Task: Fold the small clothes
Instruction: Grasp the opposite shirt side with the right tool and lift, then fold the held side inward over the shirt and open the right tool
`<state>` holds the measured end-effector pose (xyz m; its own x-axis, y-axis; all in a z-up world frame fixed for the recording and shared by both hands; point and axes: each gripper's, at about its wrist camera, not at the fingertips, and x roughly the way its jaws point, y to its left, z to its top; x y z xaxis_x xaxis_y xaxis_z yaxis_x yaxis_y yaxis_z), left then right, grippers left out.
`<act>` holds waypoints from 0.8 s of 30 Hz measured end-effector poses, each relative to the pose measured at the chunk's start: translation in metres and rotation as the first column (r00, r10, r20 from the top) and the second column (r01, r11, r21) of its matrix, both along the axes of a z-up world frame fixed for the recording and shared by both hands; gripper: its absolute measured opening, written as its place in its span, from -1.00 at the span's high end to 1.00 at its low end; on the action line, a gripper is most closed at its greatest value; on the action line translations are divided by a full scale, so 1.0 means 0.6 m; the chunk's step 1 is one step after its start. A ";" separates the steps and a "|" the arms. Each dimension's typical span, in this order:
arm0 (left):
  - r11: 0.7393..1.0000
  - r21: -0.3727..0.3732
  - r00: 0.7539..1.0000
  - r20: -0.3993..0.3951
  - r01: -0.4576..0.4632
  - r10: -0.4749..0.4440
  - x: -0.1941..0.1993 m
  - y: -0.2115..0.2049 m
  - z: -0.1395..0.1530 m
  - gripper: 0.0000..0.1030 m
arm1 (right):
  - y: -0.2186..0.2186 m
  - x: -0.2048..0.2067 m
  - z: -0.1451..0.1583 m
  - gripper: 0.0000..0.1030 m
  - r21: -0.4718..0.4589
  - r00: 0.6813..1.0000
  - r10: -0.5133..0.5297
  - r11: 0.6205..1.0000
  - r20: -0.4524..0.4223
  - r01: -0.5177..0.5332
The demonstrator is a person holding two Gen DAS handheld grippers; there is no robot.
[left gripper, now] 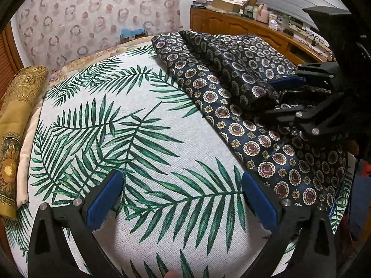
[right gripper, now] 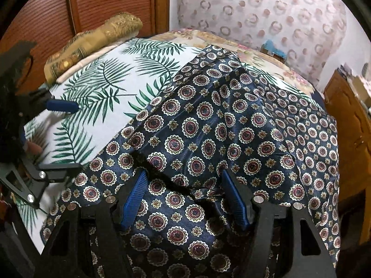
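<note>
The navy medallion-print scarf point(right gripper: 208, 125) lies rumpled and partly folded over itself on the palm-leaf tablecloth point(left gripper: 143, 125), spread across the right half of the table as the left wrist camera sees it; the left gripper point(left gripper: 180, 199) hangs above bare cloth just beside the scarf's edge, its blue pads point(left gripper: 104, 199) spread wide with nothing between them; the right gripper point(right gripper: 185, 197) sits low over the scarf's near part, its jaws apart and a raised fold of the silky fabric lying between them, though neither pad point(right gripper: 134, 197) visibly presses on it, so it holds nothing that I can see; from the left camera that same gripper shows at the right edge, one blue pad resting over the scarf's folded ridge; at the table's far left a gold patterned cloth point(left gripper: 16, 125) lies folded on a cream one point(left gripper: 27, 143); behind stands a curtain with ring motifs point(left gripper: 97, 16) and a cluttered wooden sideboard point(left gripper: 231, 23).
</note>
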<state>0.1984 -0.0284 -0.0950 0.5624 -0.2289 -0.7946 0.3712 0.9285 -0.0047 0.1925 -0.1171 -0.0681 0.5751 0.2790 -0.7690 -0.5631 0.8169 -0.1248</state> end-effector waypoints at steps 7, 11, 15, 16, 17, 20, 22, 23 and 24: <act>1.000 0.000 1.000 0.000 0.000 0.000 -0.002 -0.001 -0.001 -0.99 | 0.007 0.009 0.010 0.88 -0.029 0.999 -0.010 1.000 0.048 0.011; 1.000 0.000 1.000 0.001 0.000 0.000 -0.002 -0.001 -0.001 -0.99 | -0.012 0.010 0.048 0.88 -0.018 0.989 -0.056 0.998 0.140 0.059; 1.000 0.000 1.000 0.001 0.001 -0.001 -0.001 0.000 -0.001 -0.99 | -0.054 0.046 0.096 0.88 0.024 0.972 -0.154 0.988 0.179 0.153; 1.000 0.000 1.000 0.001 0.001 -0.001 -0.002 -0.001 -0.001 -0.99 | -0.067 0.059 0.106 0.88 0.029 0.965 -0.183 0.983 0.186 0.180; 1.000 0.000 1.000 0.001 0.001 -0.001 -0.002 -0.001 -0.001 -0.99 | -0.083 0.075 0.114 0.88 0.033 0.957 -0.217 0.976 0.191 0.215; 1.000 0.000 1.000 0.001 0.001 -0.001 -0.001 0.000 -0.002 -0.99 | -0.125 0.125 0.124 0.88 0.044 0.917 -0.345 0.938 0.198 0.344; 1.000 0.000 1.000 0.001 0.001 -0.001 -0.002 0.000 -0.002 -0.99 | -0.154 0.153 0.123 0.76 0.072 0.895 -0.416 0.909 0.163 0.410; 1.000 0.000 1.000 0.001 0.001 -0.001 -0.002 0.000 -0.002 -0.99 | -0.166 0.164 0.120 0.47 0.080 0.884 -0.445 0.895 0.141 0.438; 1.000 0.000 1.000 0.001 0.001 -0.001 -0.002 0.000 -0.002 -0.99 | -0.174 0.173 0.115 0.18 0.076 0.870 -0.477 0.879 0.127 0.471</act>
